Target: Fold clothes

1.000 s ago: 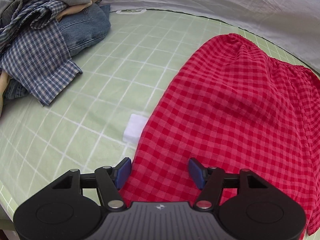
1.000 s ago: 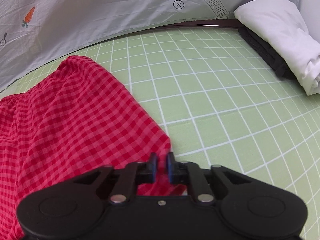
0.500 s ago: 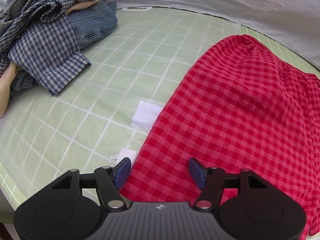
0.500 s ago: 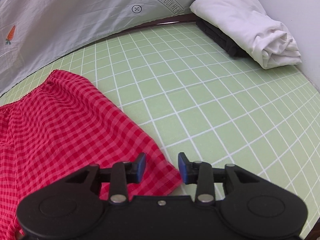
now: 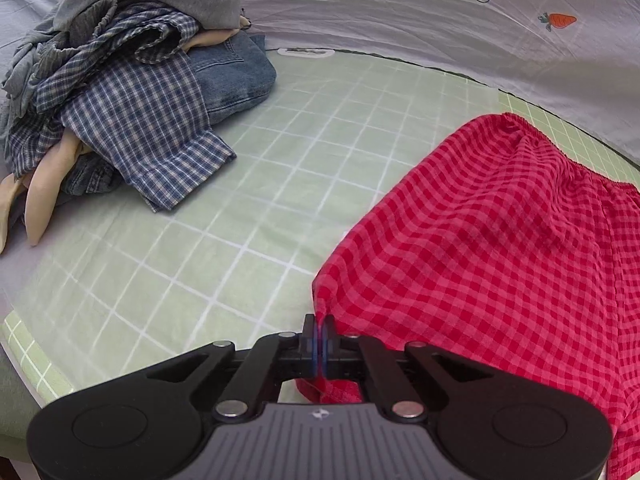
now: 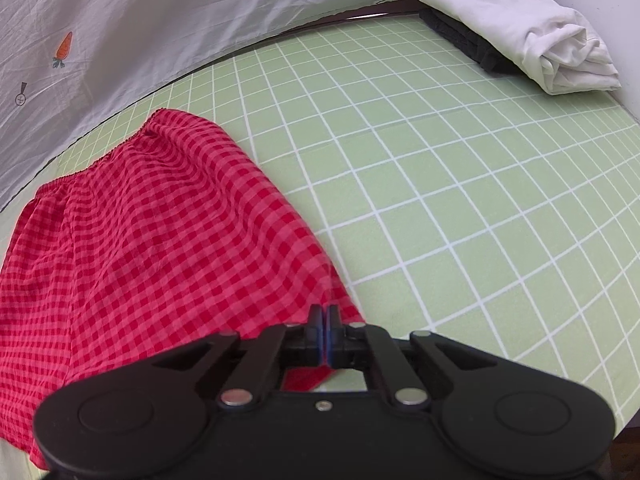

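**A:** Left gripper [image 5: 319, 332] status? Jaws are seen pressed together, with a bunched corner of the red checked garment [image 5: 500, 240] clamped between the blue pads.

**B:** Confirmed. Fabric is pulled up into a small peak at the pinch, and a bit of hem is seen under the jaws. Right gripper [image 6: 324, 322] is likewise closed tight on the garment [image 6: 140, 240], at its near right corner. A scrap of red is visible below the pads.

**A:** Garment location?

**B:** It is spread on the green grid mat [image 6: 440, 200]. In the left wrist view it is found from 1 to 4 o'clock, elastic waistband toward 1. In the right wrist view it is found from 8 to 11 o'clock, waistband toward 10, near the mat's far edge.

**A:** Other items?

**B:** A loose clothes pile [image 5: 120, 100] is noted at 10 o'clock in the left view: blue plaid shirt, denim, grey top, well apart from the garment. A folded white cloth [image 6: 520, 28] is seen at 1 o'clock in the right view, laid on something dark [image 6: 468, 44]. A grey sheet with a carrot print [image 6: 120, 32] is seen beyond the mat.
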Available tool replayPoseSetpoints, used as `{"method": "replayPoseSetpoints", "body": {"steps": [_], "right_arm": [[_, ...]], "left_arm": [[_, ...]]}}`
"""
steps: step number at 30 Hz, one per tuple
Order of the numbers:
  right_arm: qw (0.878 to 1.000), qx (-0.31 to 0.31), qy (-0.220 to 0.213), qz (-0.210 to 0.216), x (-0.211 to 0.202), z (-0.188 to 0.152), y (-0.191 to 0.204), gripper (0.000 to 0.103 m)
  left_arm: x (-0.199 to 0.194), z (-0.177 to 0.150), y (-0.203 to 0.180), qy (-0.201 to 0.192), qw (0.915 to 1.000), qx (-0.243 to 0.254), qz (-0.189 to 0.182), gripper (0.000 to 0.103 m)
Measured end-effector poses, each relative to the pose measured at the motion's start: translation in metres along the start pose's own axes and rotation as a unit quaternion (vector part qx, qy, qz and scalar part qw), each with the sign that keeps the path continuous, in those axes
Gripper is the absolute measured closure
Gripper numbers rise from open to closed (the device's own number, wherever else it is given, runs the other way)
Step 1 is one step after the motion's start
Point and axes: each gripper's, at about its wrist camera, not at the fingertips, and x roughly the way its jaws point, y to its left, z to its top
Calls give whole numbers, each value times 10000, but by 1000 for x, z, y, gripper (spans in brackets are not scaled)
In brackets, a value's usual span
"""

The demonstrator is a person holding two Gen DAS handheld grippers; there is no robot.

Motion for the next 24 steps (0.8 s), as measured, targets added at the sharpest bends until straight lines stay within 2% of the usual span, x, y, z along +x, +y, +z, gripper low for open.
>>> {"method": "replayPoseSetpoints", "body": {"steps": [1,2,3,5,9,13,19,24], "right_arm": [[10000,-50,25,2,-1,-4,3,99],[9999,-107,21,-31,-2,-8,6,94],[9998,-175,-15,-103,-4,-12,10,82],[9990,-357,-122,-247,-8,-17,17,73],[9958,-606,-256,-636,-10,-18,23,69],[9914,-815,-33,-1022,2,-20,17,68],[9914,-924,28,-932,4,-19,9,66],[9935,-883,-62,-721,1,-15,1,65]], "left_arm": [[-1,2,6,-28,10000,-55,-57,101],[-1,3,8,-44,9999,-78,-97,100],[-1,2,8,-47,9999,-61,-115,100],[-2,2,6,-53,9999,-27,-153,99],[-3,0,3,-66,9997,40,-227,99],[-5,-1,0,-78,9995,107,-301,100],[-21,4,-21,-295,9981,167,-521,100],[-37,8,-63,-444,9949,320,-853,100]]}}
